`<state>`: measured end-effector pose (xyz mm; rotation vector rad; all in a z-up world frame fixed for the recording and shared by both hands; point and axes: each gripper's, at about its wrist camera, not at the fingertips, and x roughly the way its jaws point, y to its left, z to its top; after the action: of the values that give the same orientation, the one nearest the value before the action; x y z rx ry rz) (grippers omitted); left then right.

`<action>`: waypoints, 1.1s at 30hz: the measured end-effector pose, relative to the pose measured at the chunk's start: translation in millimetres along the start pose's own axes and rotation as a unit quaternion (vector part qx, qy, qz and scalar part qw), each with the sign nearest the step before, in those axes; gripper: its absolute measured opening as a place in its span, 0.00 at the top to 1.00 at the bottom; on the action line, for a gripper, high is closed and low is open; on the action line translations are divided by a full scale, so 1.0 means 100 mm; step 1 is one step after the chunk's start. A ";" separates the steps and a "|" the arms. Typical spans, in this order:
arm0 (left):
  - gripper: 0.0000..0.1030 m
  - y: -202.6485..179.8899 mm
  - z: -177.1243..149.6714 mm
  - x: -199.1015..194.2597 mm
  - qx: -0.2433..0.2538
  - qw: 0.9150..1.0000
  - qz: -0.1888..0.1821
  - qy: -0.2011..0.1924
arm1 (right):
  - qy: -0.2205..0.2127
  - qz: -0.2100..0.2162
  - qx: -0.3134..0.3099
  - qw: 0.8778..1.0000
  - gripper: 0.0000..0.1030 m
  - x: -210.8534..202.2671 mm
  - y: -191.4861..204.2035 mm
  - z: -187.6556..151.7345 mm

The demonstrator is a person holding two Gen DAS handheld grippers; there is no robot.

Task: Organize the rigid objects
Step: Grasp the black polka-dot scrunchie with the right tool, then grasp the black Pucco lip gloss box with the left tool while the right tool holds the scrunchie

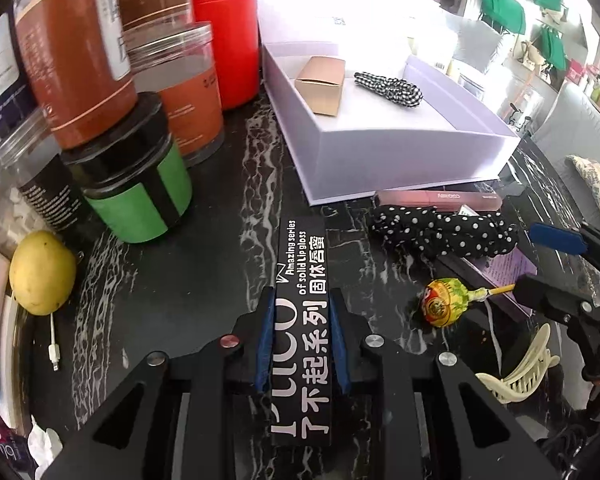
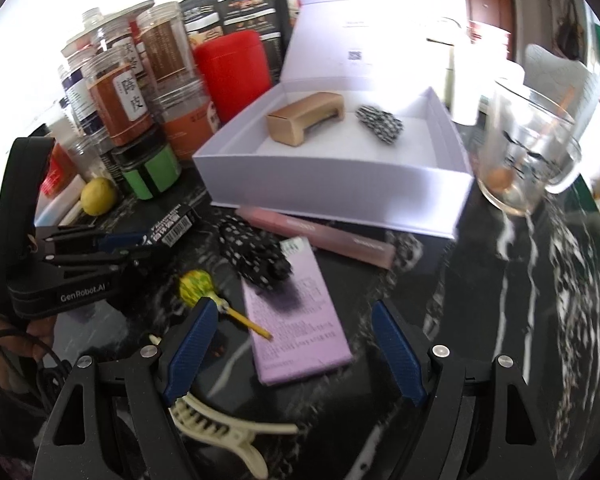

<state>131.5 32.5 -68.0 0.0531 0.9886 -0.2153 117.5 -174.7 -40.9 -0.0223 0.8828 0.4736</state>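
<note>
The black lip-gloss box (image 1: 302, 332) with white lettering lies lengthwise on the dark marbled table (image 1: 204, 248), and the left gripper (image 1: 302, 336) is clamped on it, a blue pad pressed to each long side. Taking the open white box (image 1: 380, 160) as the landmark, this black box sits in front of its near left corner. The right gripper (image 2: 294, 344) hovers with its jaws wide apart and nothing between the pads; below it lies a lilac carton (image 2: 296, 332), and a cream hair clip (image 2: 220, 428) rests under its left finger. A lollipop (image 1: 444, 302) in a yellow-green wrapper lies in front of the white box, its stick pointing toward the right gripper. A black polka-dot scrunchie (image 1: 440, 232) lies nearer the white box, and a slim pink carton (image 1: 436, 198) lies just beside the box's front wall. Inside the white box sit a small tan carton (image 1: 322, 84) and a checked scrunchie (image 1: 388, 88). Left of the white box stand a green jar (image 1: 140, 200), brown-filled clear jars (image 1: 76, 56) and a red canister (image 1: 226, 40), with a lemon (image 1: 42, 272) in front of them. A glass cup (image 2: 532, 148) stands to the right of the white box.
</note>
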 end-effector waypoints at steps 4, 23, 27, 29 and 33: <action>0.75 0.02 0.00 0.01 0.000 1.000 0.001 -0.003 | 0.009 0.002 -0.021 1.000 0.36 0.14 0.05 0.13; 0.75 0.03 -0.03 -0.02 0.002 1.000 0.003 -0.014 | 0.040 -0.002 -0.150 0.988 0.64 0.48 0.39 0.30; 0.75 0.00 -0.02 -0.01 0.010 1.000 0.010 -0.011 | 0.044 0.000 -0.167 0.985 0.79 0.47 0.45 0.30; 0.75 0.01 -0.01 -0.01 0.006 1.000 0.006 -0.008 | 0.043 -0.003 -0.170 0.984 0.82 0.45 0.46 0.29; 0.75 0.03 -0.02 -0.02 -0.005 1.000 -0.005 -0.003 | 0.037 0.001 -0.173 0.984 0.83 0.35 0.51 0.26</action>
<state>129.4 36.2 -67.3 0.0389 0.9831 -0.2194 135.0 -109.5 -41.3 -0.3596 0.8636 0.6266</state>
